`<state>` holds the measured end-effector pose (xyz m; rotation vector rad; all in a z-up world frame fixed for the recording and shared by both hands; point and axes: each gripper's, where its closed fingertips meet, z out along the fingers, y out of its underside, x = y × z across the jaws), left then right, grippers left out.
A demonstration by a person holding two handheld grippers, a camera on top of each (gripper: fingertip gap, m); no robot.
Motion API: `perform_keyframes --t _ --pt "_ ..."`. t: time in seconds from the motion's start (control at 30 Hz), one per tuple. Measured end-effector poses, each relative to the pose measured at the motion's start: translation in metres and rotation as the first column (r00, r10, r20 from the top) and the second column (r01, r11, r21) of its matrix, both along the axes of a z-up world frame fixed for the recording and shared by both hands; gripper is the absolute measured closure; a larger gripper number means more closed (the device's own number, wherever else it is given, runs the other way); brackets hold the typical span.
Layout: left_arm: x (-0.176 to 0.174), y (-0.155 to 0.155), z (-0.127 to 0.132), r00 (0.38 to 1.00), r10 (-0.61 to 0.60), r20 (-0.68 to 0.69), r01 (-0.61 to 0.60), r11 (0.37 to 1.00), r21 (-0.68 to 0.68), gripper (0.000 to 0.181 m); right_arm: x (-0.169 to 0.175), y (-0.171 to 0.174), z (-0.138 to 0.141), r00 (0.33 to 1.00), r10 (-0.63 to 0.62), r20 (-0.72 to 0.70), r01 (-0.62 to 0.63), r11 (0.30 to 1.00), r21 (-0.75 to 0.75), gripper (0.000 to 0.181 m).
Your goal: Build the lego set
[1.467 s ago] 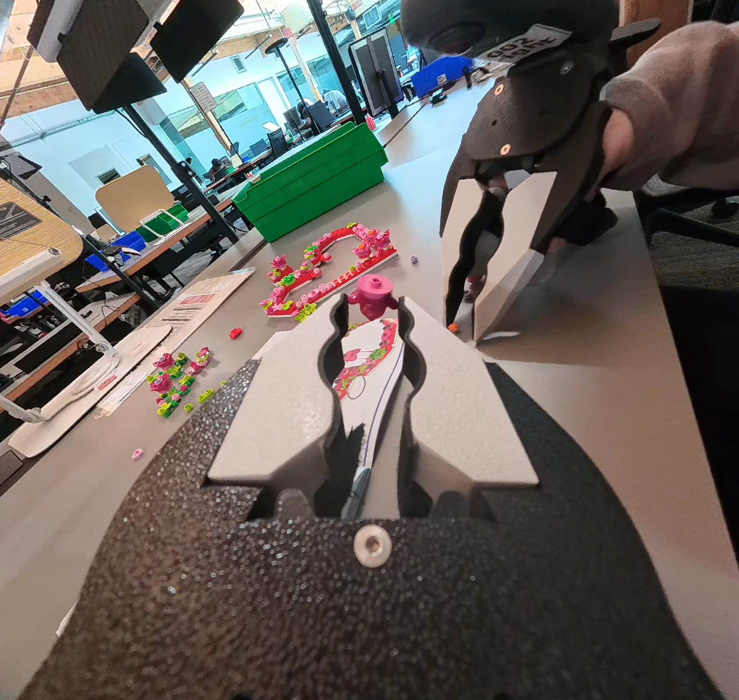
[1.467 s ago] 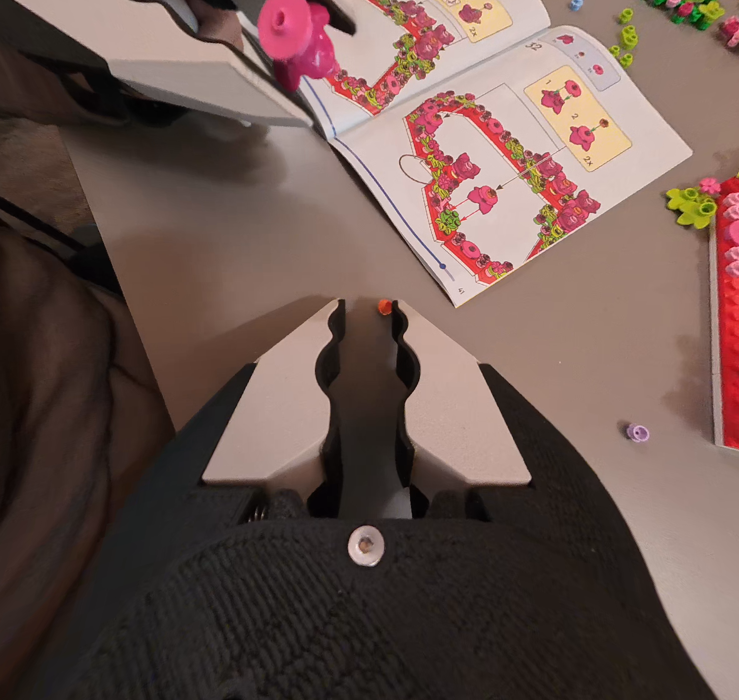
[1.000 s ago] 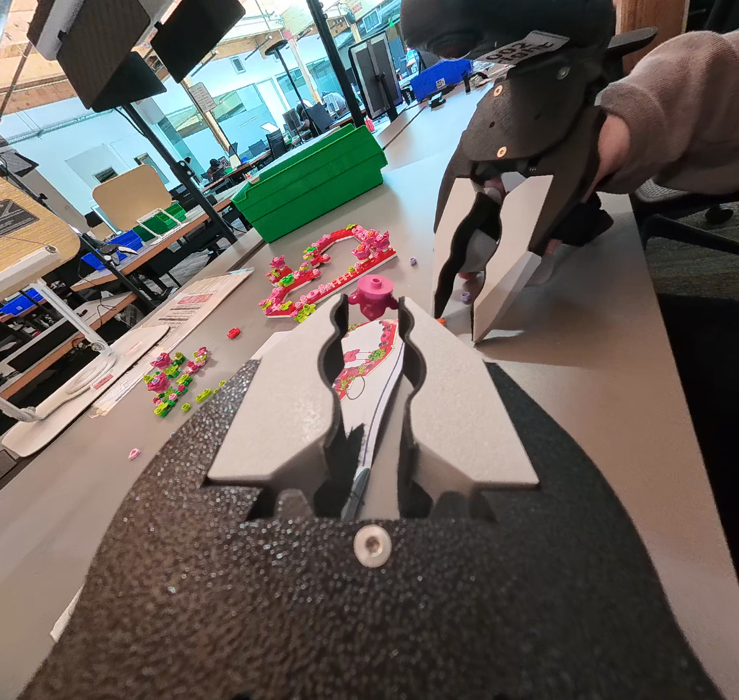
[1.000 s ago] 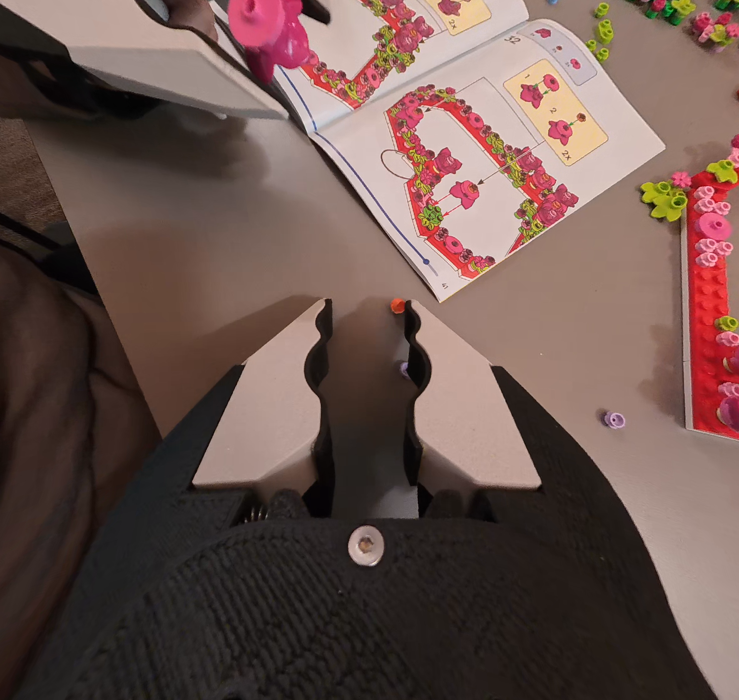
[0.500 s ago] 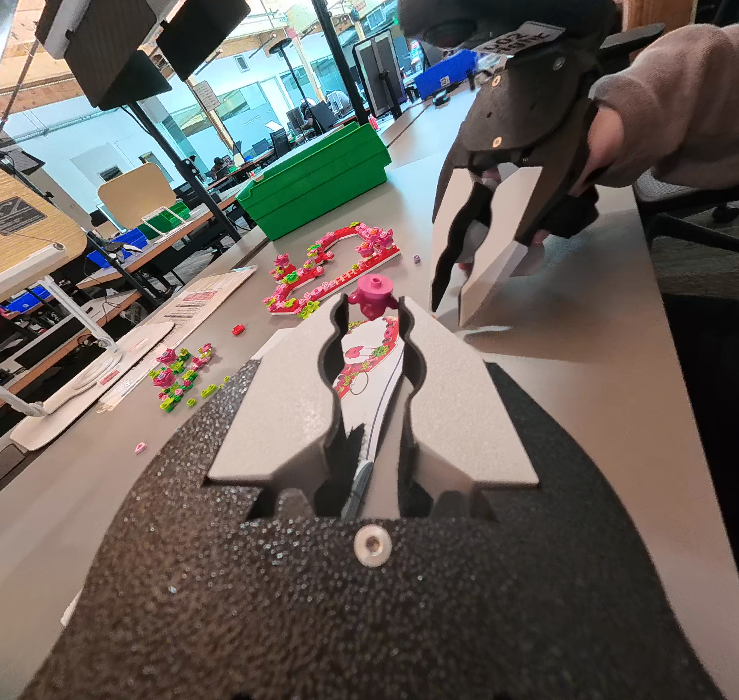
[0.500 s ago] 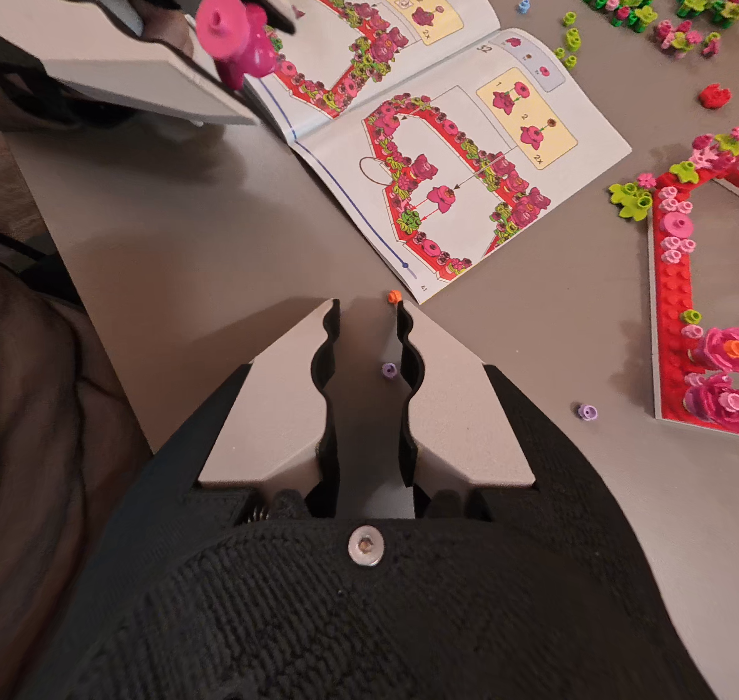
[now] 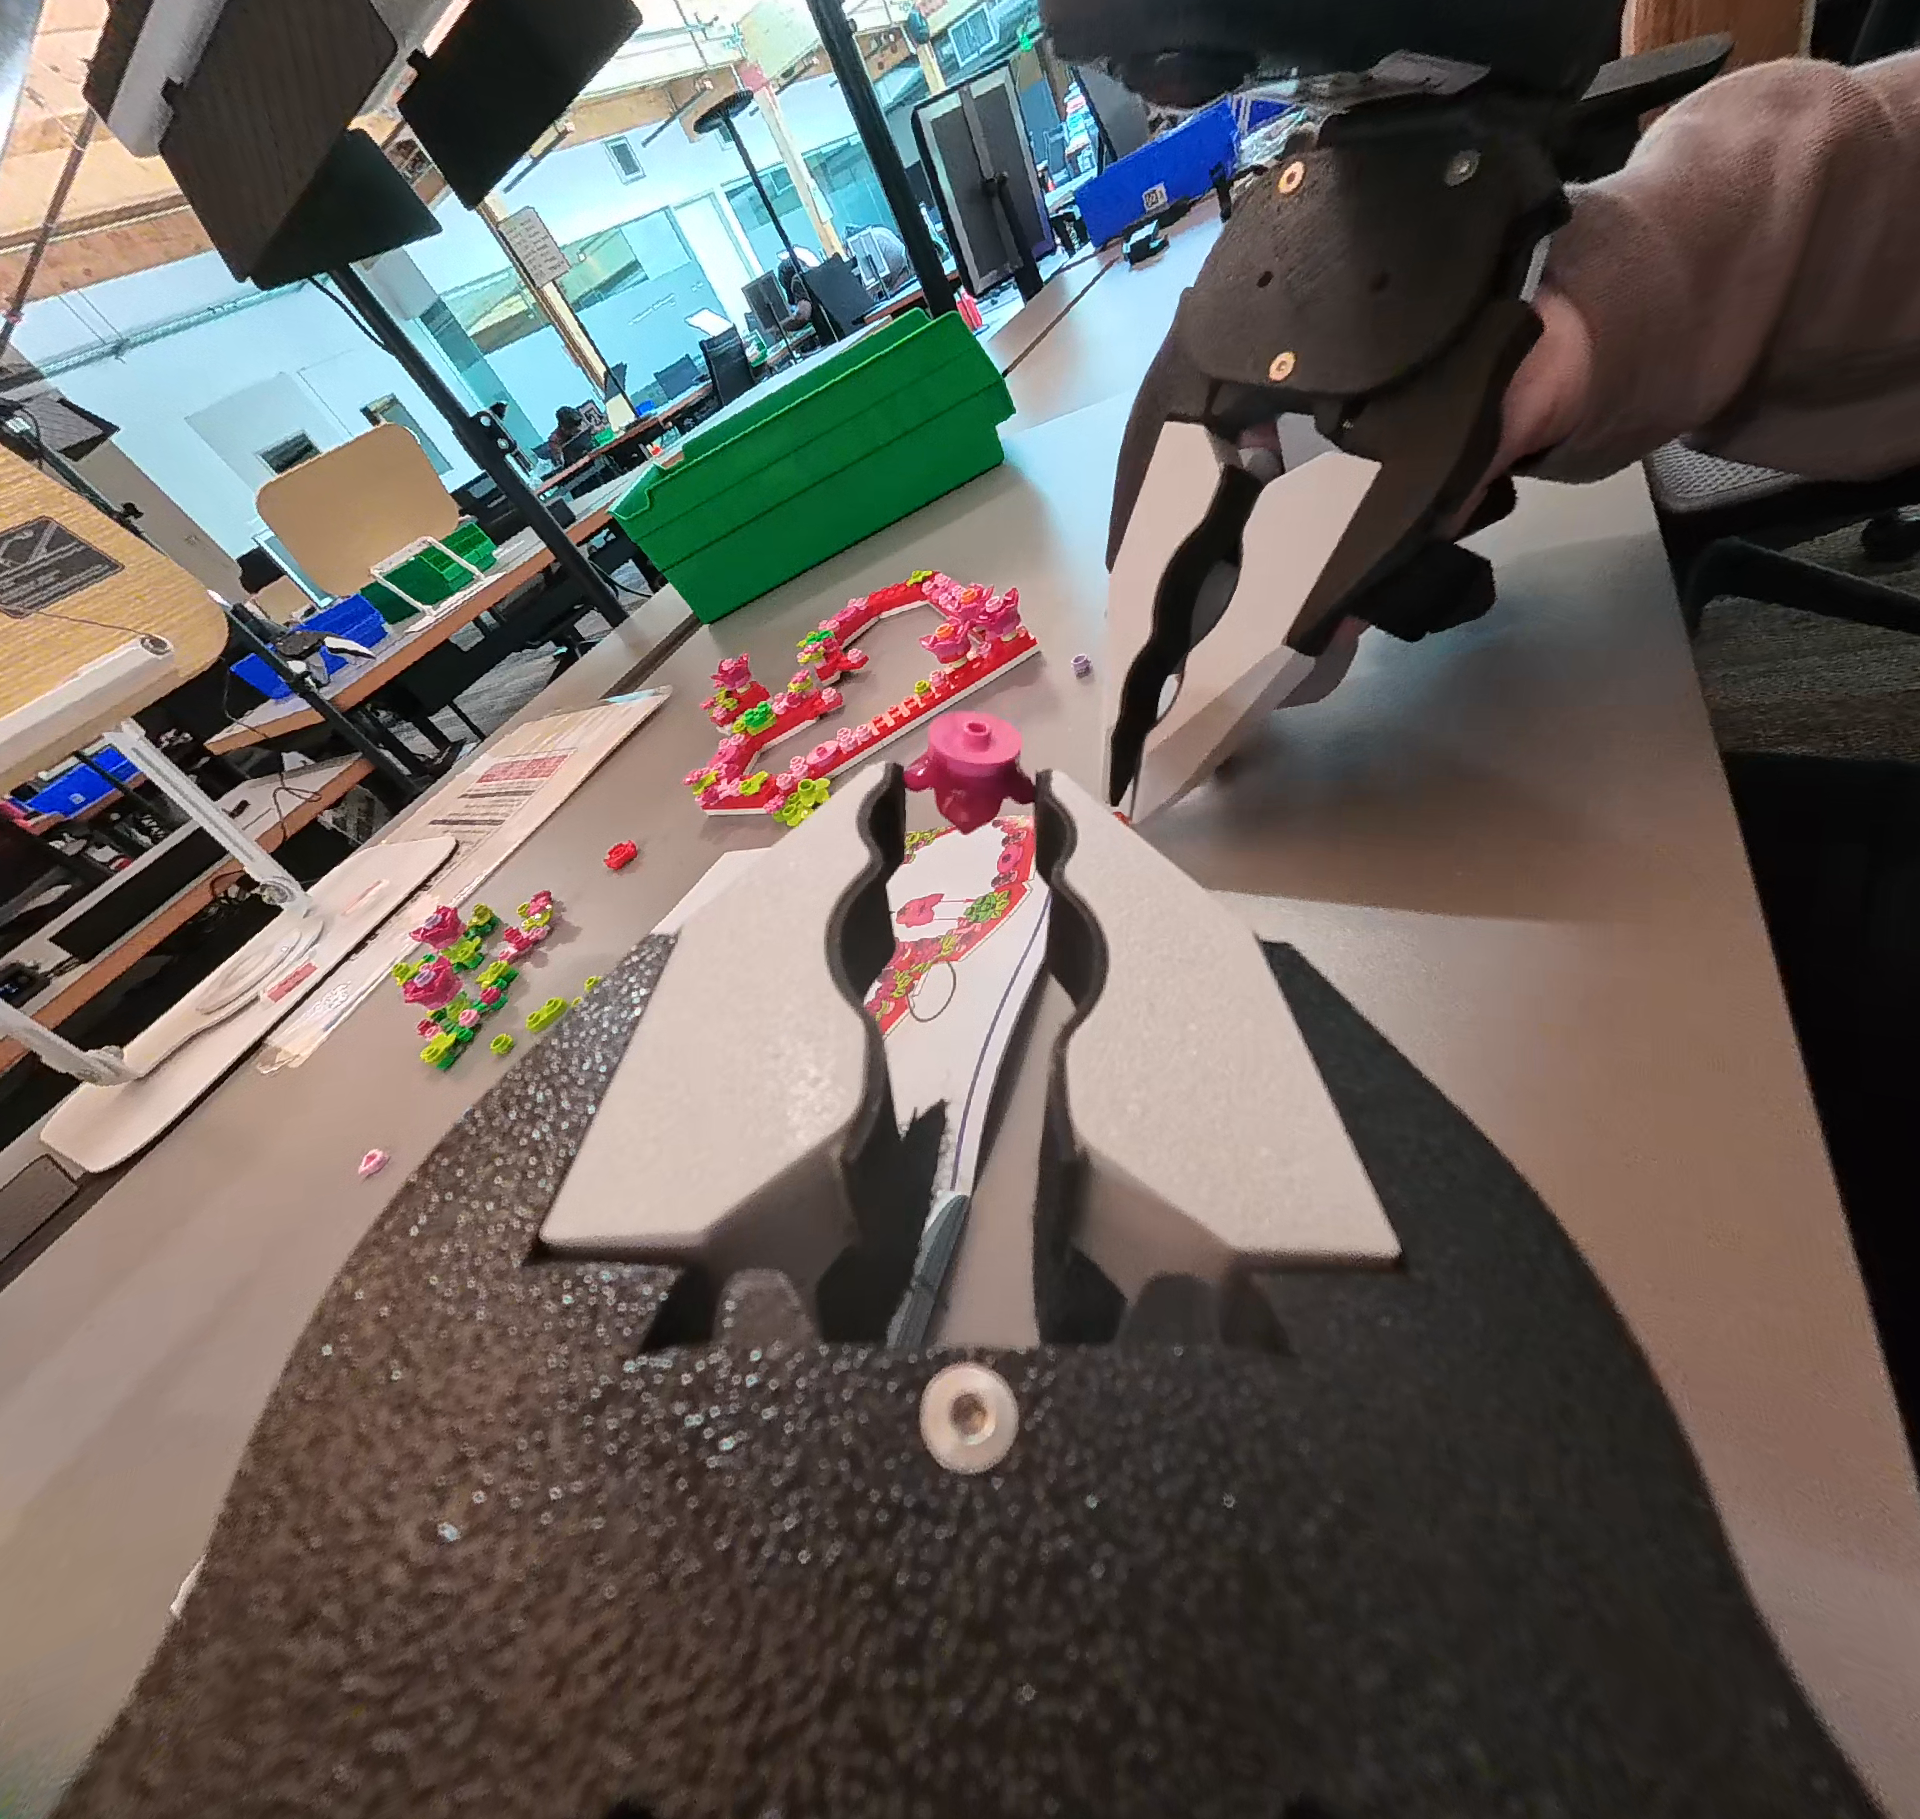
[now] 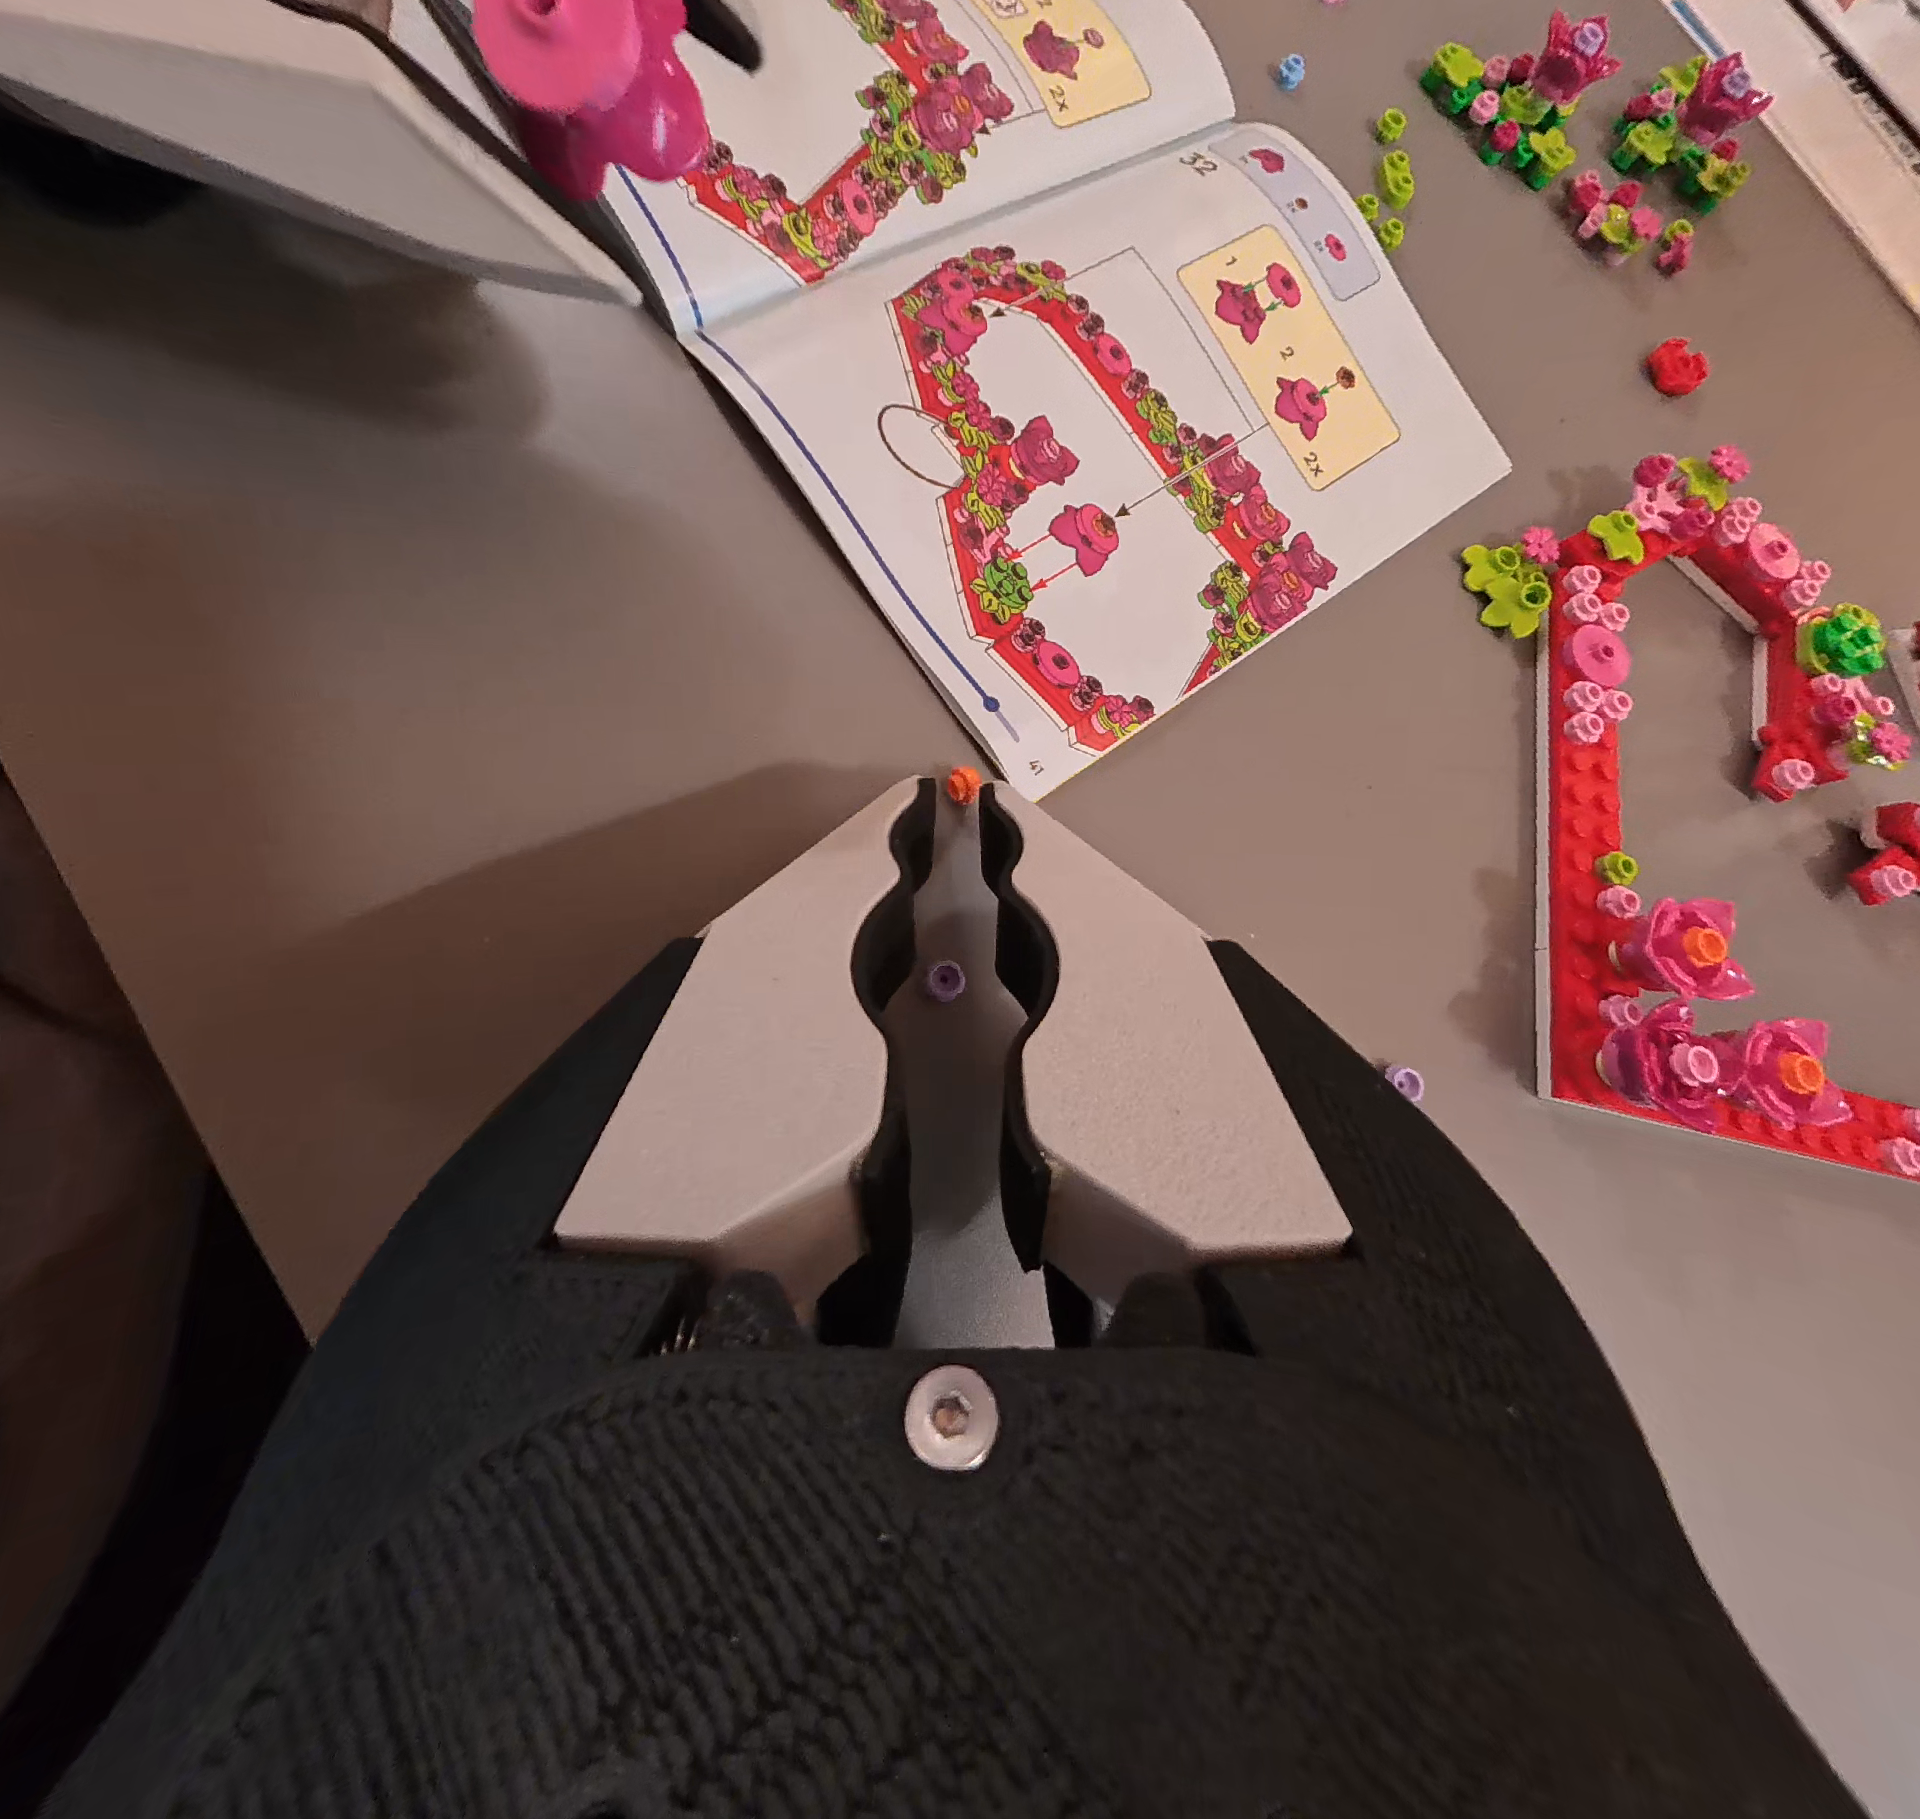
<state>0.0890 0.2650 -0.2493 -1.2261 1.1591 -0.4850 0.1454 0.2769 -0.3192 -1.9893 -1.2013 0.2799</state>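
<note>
My left gripper (image 7: 971, 782) is shut on a magenta flower piece (image 7: 971, 756) and holds it above the open instruction booklet (image 8: 1039, 439). The flower also shows at the top left of the right wrist view (image 8: 582, 76). My right gripper (image 8: 956, 795) points down at the table beside the booklet's corner. Its jaws are narrow around a tiny orange stud (image 8: 963, 784) at the tips. It also shows in the left wrist view (image 7: 1132, 793), held by a hand in a pale sleeve. A red heart-shaped frame with flowers (image 8: 1579, 834) lies to the right.
A purple stud (image 8: 943, 980) lies under my right jaws, another one (image 8: 1403, 1081) to the right. Loose pink and green pieces (image 8: 1558, 107) and a red piece (image 8: 1675, 367) lie past the booklet. Green bins (image 7: 821, 481) stand at the back. The table edge runs along the left (image 8: 156, 1042). One gripper's finger ends stand about 10 centimeters off the other's. To reach the purple stud (image 8: 943, 980) in a straight line is about 4 centimeters for my right fingers, about 11 centimeters for my left.
My right jaws have narrowed around the orange stud, and the right gripper has shifted slightly over the table. My left gripper holds the flower almost still.
</note>
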Motion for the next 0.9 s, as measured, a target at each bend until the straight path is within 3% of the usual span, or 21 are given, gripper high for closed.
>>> perform_keyframes --t 0.23,0.37,0.53,0.67,0.77,0.9 --pt "0.0 0.0 -0.001 1.0 -0.002 -0.004 0.002 1.0 0.002 0.159 -0.001 0.004 -0.003 1.0 0.001 0.009 -0.001 1.0 -0.015 0.178" --pt "0.0 0.0 0.0 1.0 0.0 -0.004 0.0 1.0 0.003 0.159 -0.001 -0.001 -0.002 0.999 0.001 -0.038 -0.006 0.989 -0.148 0.18" --pt "0.001 -0.001 -0.001 1.0 -0.004 -0.006 0.004 1.0 0.007 0.159 0.012 -0.008 -0.002 0.998 0.038 -0.048 -0.056 0.896 -0.44 0.18" --pt "0.002 -0.004 -0.001 1.0 -0.017 -0.01 0.017 1.0 0.011 0.159 0.022 -0.004 -0.005 1.0 0.001 0.005 0.003 0.771 -0.636 0.18" --pt "0.003 -0.006 -0.002 1.0 -0.026 -0.016 0.027 0.999 0.018 0.159 0.024 0.0 -0.006 0.999 0.01 0.032 0.015 0.719 -0.695 0.177" --pt "0.003 -0.008 -0.002 0.999 -0.036 -0.019 0.036 0.999 0.022 0.159 0.022 0.001 -0.005 0.998 0.024 0.049 0.018 0.71 -0.704 0.168"
